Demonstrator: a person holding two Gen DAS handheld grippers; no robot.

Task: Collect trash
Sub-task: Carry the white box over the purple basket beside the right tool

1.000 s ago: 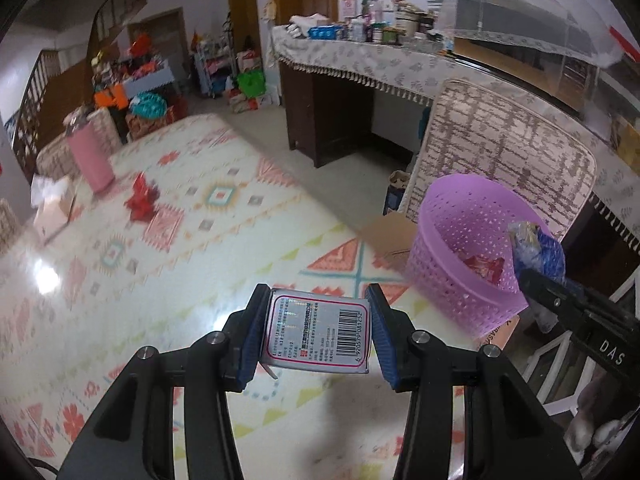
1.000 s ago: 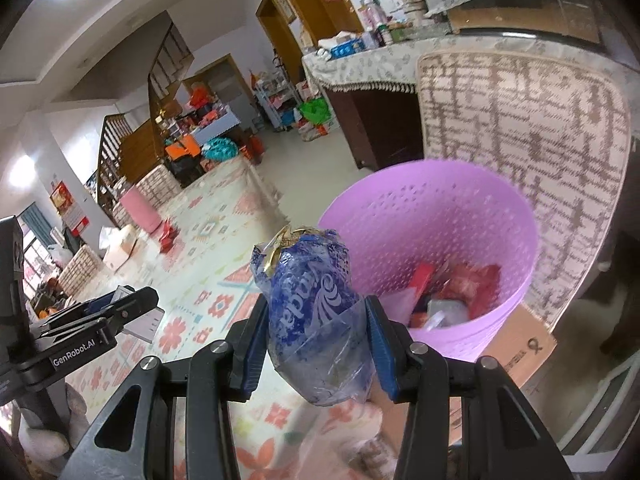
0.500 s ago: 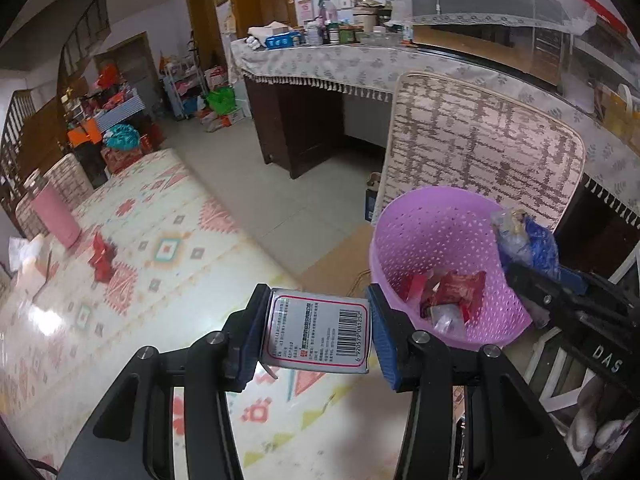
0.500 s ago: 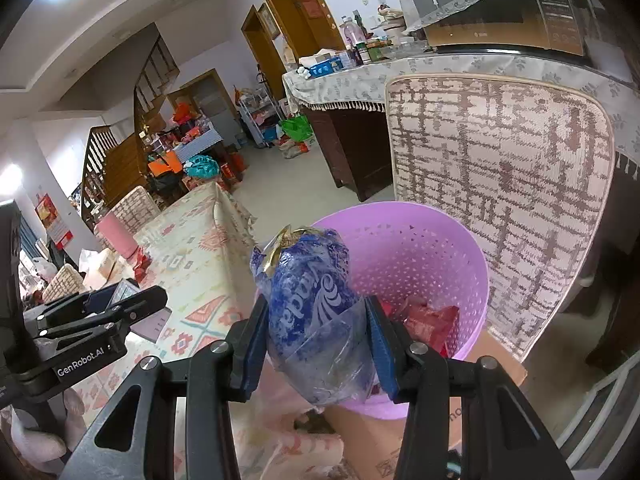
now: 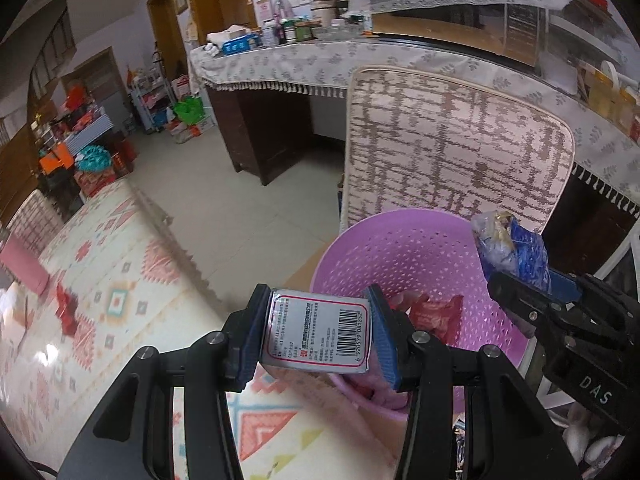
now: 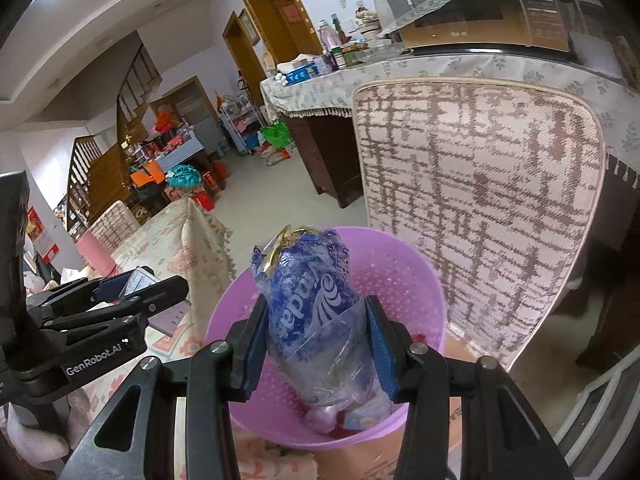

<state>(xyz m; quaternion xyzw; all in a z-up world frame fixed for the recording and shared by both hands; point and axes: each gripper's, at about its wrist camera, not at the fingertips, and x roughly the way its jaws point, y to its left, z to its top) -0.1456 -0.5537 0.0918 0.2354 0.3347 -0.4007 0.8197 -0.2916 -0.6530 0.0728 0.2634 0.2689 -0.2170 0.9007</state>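
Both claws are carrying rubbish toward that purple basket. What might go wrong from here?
The left gripper holds the flat barcode packet at the purple basket's near rim, so if let go now it might land on the patterned tablecloth.

The right gripper squeezes a crinkly blue wrapper above the basket; light plastic might cling to a pad or drift off.

Both grippers crowd the same opening and might bump.
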